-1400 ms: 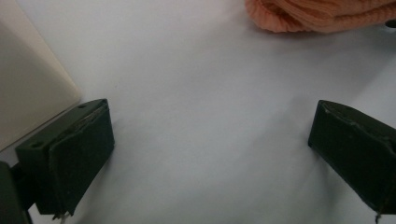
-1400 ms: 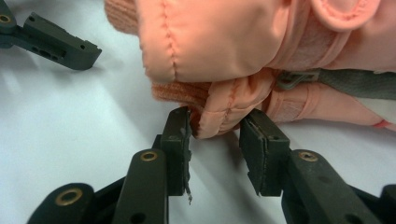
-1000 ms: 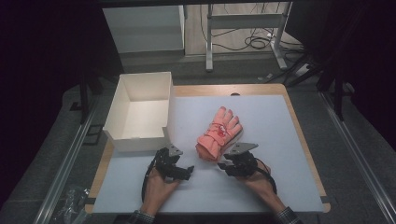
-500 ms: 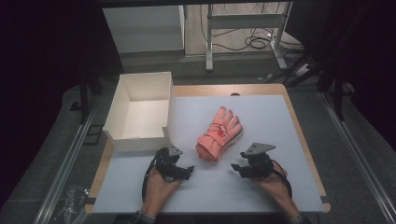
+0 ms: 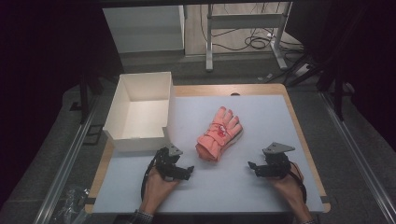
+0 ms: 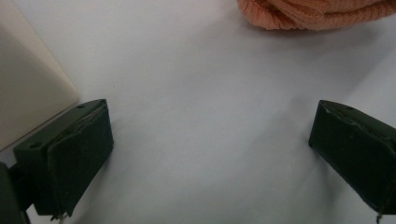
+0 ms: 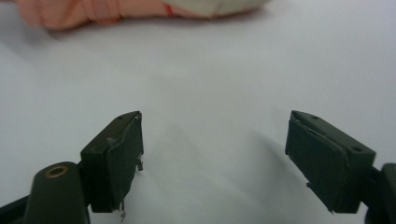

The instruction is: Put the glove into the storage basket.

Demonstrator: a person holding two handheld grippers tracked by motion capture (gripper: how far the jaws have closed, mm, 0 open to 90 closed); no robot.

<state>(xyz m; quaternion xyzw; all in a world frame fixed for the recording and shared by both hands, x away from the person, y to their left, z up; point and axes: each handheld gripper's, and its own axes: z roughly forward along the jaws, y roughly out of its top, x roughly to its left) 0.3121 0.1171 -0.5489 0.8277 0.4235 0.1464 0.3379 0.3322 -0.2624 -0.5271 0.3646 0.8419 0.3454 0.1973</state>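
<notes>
A pair of salmon-pink knit gloves (image 5: 218, 134) lies in the middle of the white table mat (image 5: 243, 191), fingers pointing up-right. My left gripper (image 5: 188, 171) rests low on the mat just left of the gloves' cuff, jaws open with bare mat between them; the cuff (image 6: 317, 13) lies beyond the jaws. My right gripper (image 5: 252, 168) sits on the mat to the right of the gloves, well apart from them. Its jaws have just been opening and now stand wide with nothing between them; the gloves (image 7: 116, 11) lie ahead of them.
An open white cardboard box (image 5: 138, 112) stands at the mat's back left, its near corner (image 6: 28, 84) close beside my left gripper. The wooden table edge (image 5: 299, 126) borders the mat on the right. Dark floor and desk legs lie beyond.
My right gripper has drawn away to the right from the gloves' cuff, and its jaws have opened wide. The gloves and my left gripper stay where they were.
</notes>
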